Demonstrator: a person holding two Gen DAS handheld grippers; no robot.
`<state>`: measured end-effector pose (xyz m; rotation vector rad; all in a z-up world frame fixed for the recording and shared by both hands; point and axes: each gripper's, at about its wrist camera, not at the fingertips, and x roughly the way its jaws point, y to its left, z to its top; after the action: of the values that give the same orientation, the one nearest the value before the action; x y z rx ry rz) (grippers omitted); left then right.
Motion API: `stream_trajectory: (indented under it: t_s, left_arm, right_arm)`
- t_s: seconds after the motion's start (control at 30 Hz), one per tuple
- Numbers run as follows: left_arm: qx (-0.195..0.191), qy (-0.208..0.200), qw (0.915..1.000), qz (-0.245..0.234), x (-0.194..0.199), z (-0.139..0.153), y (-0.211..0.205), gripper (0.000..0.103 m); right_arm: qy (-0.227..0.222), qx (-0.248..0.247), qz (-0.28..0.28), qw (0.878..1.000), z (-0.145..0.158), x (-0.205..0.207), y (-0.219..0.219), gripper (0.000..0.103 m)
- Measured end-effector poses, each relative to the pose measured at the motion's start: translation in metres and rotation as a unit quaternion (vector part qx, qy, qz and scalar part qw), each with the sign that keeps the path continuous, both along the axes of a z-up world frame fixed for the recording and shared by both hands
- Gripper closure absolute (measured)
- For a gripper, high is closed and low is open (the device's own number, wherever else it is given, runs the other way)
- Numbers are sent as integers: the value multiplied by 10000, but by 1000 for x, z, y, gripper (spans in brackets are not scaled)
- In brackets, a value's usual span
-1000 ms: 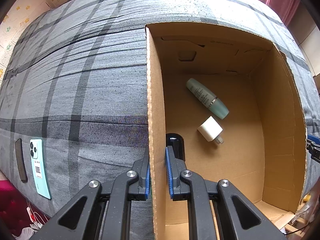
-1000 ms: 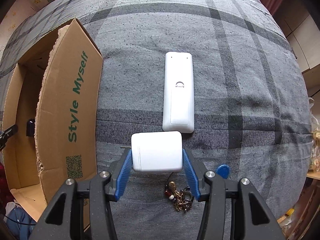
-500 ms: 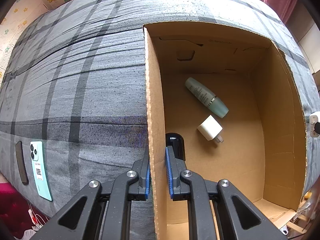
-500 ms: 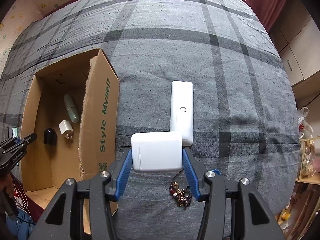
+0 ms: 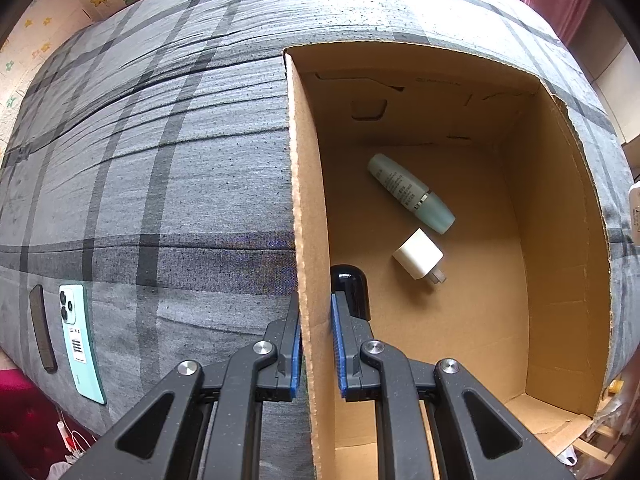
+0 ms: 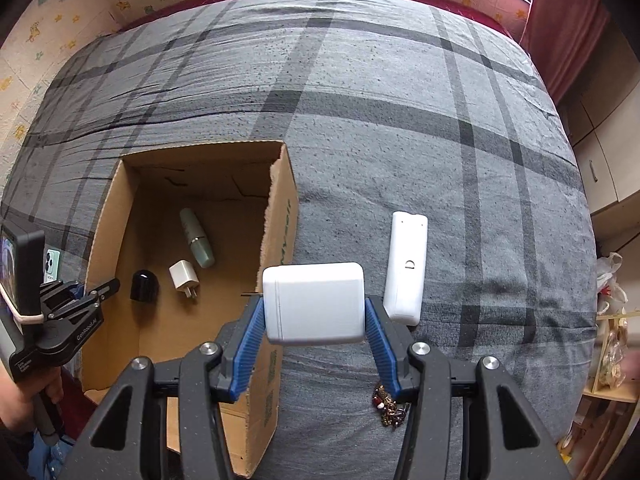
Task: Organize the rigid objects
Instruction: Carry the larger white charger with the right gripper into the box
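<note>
My left gripper (image 5: 316, 340) is shut on the left wall of an open cardboard box (image 5: 306, 200) on a grey plaid bed. Inside lie a pale green bottle (image 5: 410, 194), a white charger plug (image 5: 418, 254) and a black rounded object (image 5: 350, 284). My right gripper (image 6: 314, 310) is shut on a white rectangular block (image 6: 314, 298), held in the air just right of the box's right wall (image 6: 280, 216). The right wrist view also shows the left gripper (image 6: 86, 300) at the box's far side. A white remote (image 6: 406, 268) lies on the bed to the block's right.
A keychain (image 6: 390, 408) lies on the bed under the right gripper. A mint phone (image 5: 80, 344) and a dark strip (image 5: 42, 328) lie near the bed's left edge. A hand (image 6: 24, 400) holds the left gripper. Cupboards stand on the right.
The right gripper has risen with the white block and shifted toward the box, so the box's inside now shows. The left gripper has stayed clamped on the wall.
</note>
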<state>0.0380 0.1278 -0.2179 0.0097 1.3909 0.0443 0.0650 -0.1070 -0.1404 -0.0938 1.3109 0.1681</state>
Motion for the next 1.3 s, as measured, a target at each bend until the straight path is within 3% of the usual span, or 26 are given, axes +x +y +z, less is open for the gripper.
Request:
stream_trajectory:
  t_s: [0.7, 1.3]
  left_arm:
    - [-90, 0, 10000, -23, 1, 0, 4, 89]
    - [-169, -19, 9999, 2, 0, -1, 6, 89]
  right_arm:
    - [190, 226, 984, 9947, -23, -10, 95, 49]
    - [977, 140, 1151, 9884, -102, -22, 124, 49]
